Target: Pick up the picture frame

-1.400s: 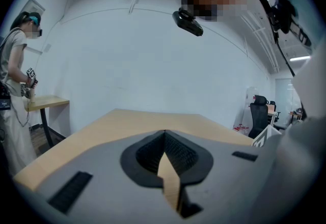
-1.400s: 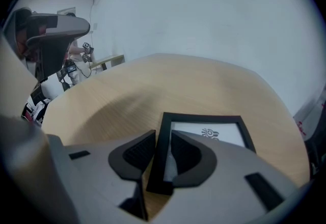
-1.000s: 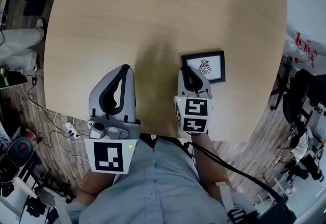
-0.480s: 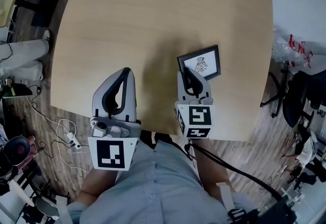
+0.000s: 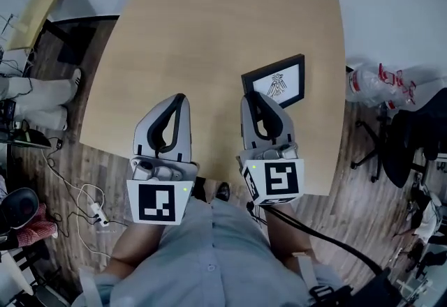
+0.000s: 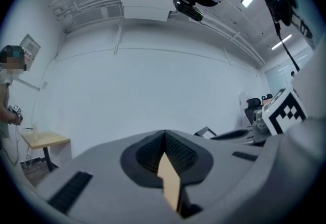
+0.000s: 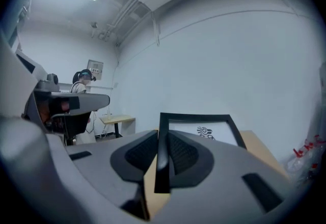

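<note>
The black picture frame [image 5: 279, 82], with a white print and a small dark figure on it, hangs in the air above the right side of the light wooden table [image 5: 209, 19]. My right gripper [image 5: 253, 98] is shut on its left edge, and its jaws have just tightened on that edge. In the right gripper view the frame [image 7: 204, 129] stands upright past the jaws, its edge clamped between the pads [image 7: 162, 141]. My left gripper [image 5: 178, 100] hovers beside it to the left, shut and holding nothing [image 6: 165, 136].
A black office chair [image 5: 412, 138] and a clear plastic bag [image 5: 380, 82] are right of the table. A small yellow table [image 5: 42, 9] and a person's legs [image 5: 35, 100] are at the left. Cables [image 5: 77, 187] lie on the wooden floor.
Both grippers have risen, so the table looks smaller and farther off. The frame has left the tabletop in the right gripper and now stands tilted up in the air.
</note>
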### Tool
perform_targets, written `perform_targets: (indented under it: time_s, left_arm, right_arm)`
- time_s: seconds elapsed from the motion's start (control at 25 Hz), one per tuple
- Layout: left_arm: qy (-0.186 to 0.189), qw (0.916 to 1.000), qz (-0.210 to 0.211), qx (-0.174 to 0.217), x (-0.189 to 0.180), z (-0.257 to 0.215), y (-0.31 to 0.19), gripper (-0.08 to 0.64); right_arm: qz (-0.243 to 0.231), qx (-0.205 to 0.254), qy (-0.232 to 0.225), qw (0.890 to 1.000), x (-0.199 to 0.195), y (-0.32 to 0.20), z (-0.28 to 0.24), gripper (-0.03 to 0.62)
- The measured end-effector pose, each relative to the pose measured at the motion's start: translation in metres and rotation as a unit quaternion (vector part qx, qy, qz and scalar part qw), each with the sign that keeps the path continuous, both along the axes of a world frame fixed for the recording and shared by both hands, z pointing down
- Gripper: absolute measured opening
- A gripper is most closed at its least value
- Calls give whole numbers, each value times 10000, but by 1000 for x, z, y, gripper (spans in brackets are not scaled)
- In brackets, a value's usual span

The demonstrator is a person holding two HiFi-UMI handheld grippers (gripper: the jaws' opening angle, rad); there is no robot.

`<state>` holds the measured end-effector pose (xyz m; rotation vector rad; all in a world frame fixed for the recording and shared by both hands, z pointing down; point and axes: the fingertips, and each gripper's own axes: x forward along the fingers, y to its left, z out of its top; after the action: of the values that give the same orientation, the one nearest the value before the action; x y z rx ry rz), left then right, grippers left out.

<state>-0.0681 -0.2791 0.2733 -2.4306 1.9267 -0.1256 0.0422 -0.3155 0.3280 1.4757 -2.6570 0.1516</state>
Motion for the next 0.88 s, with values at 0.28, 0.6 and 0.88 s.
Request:
perform_targets:
  time_s: [0.28, 0.6, 0.88]
  left_arm:
    - [23, 9987, -37, 502, 17, -32, 12, 2]
    - [53, 9970, -73, 768, 16, -48, 17, 2]
    - [39, 9965, -96, 828, 14, -53, 18, 0]
  right_arm:
    - [-72, 838, 9, 9965, 6, 15, -55, 63]
    - [-81, 1136, 7, 9935, 6, 28, -75, 63]
    - [-105, 1151, 3, 9933, 3, 29, -78, 61]
